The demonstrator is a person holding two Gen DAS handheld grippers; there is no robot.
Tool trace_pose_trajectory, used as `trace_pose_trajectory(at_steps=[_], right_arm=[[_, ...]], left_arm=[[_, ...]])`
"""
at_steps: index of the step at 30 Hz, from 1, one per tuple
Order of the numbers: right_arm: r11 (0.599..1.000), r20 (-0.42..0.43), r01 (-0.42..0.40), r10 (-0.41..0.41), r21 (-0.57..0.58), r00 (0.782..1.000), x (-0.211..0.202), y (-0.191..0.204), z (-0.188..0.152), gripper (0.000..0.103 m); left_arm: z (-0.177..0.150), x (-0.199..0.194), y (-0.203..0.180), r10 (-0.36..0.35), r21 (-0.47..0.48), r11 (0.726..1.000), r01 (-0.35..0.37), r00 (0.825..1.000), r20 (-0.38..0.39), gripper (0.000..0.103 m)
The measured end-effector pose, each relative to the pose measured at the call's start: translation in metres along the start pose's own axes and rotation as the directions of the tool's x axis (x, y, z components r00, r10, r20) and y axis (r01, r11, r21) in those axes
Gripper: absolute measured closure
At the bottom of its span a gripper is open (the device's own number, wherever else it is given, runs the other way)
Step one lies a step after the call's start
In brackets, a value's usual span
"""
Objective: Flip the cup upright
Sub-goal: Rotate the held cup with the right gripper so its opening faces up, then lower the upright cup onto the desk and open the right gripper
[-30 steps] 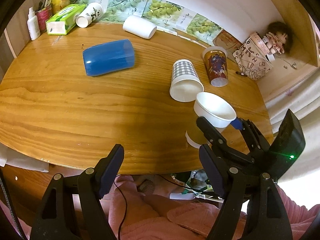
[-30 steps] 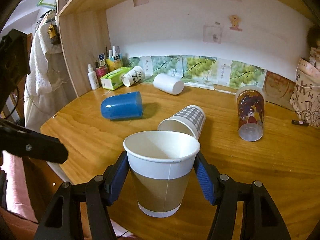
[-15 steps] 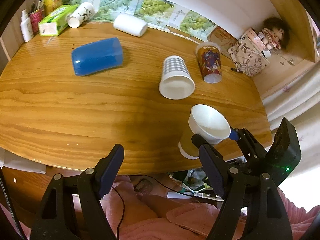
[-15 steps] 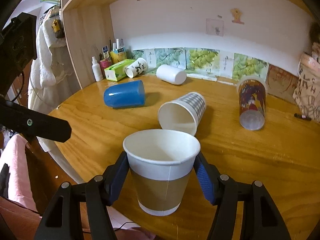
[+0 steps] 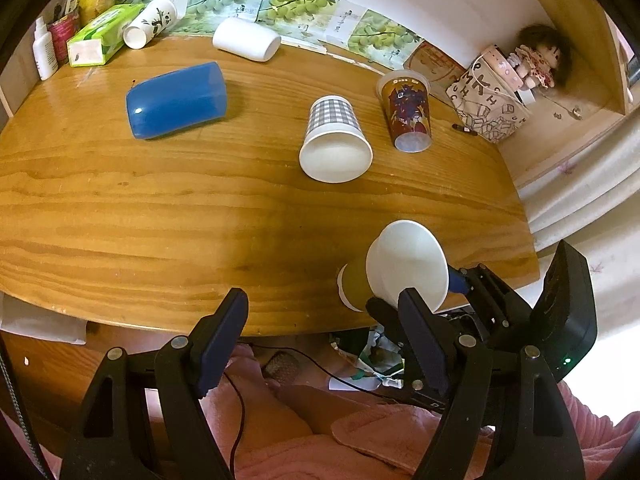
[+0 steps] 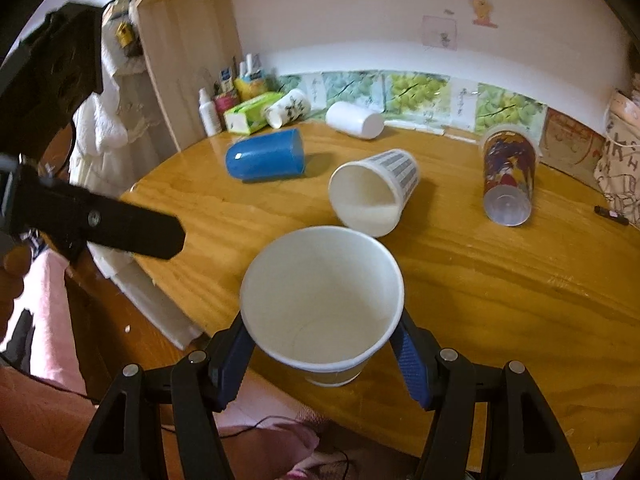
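Observation:
My right gripper (image 6: 322, 354) is shut on a brown and white paper cup (image 6: 322, 300), mouth up, near the table's front edge; I see down into it. The cup also shows in the left wrist view (image 5: 404, 266), with the right gripper (image 5: 472, 300) behind it. My left gripper (image 5: 320, 340) is open and empty, held off the front edge of the table, left of the cup. A checked paper cup (image 5: 334, 138), a blue cup (image 5: 176, 100), a printed clear cup (image 5: 408, 112), a white cup (image 5: 246, 40) and a panda cup (image 5: 150, 28) lie on their sides.
The wooden table (image 5: 120, 200) has a green tissue box (image 5: 104, 34) and bottles (image 5: 42, 50) at the back left. A patterned bag (image 5: 486, 96) and a doll (image 5: 536, 60) sit at the back right. A shelf side (image 6: 176, 72) stands left.
The right gripper has carried the paper cup back toward the table's front edge and tipped its view down over the cup's mouth. The left gripper has drawn back slightly.

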State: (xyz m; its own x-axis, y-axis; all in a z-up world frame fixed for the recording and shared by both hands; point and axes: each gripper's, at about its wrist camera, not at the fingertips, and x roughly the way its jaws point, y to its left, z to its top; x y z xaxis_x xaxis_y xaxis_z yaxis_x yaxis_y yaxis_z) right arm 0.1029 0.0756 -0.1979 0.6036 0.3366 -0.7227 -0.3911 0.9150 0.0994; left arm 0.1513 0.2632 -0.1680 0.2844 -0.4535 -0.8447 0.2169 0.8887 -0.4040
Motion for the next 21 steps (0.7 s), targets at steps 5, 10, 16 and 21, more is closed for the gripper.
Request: trace_pose_trajectory(at_steps=[5,10,16,21], right_arm=[[1.000,-0.014,-0.006,0.006,0.004,1.000,0.003,-0.001,0.000,0.038],[1.000,-0.034,-0.004,0.003,-0.021,0.999,0.006,0.003,-0.001,0.036],[1.000,-0.067,-0.016,0.014,-0.026,0.998,0.010,0.006,-0.009,0.023],[1.000,-0.081,-0.002,0.001,-0.018,0.997,0.007,0.005,-0.014,0.022]], left_arm=[[-0.005,-0.001,0.000,0.003,-0.010,1.000,-0.003,1.000,0.000,0.023],[-0.011,-0.004,0.000,0.006,-0.021,1.000,-0.005,1.000,0.009,0.023],[-0.015,-0.005,-0.001,0.005,-0.026,1.000,-0.004,1.000,0.011,0.023],[-0.018,-0.006,-0.005,0.008,-0.017,1.000,-0.007,1.000,0.011,0.023]])
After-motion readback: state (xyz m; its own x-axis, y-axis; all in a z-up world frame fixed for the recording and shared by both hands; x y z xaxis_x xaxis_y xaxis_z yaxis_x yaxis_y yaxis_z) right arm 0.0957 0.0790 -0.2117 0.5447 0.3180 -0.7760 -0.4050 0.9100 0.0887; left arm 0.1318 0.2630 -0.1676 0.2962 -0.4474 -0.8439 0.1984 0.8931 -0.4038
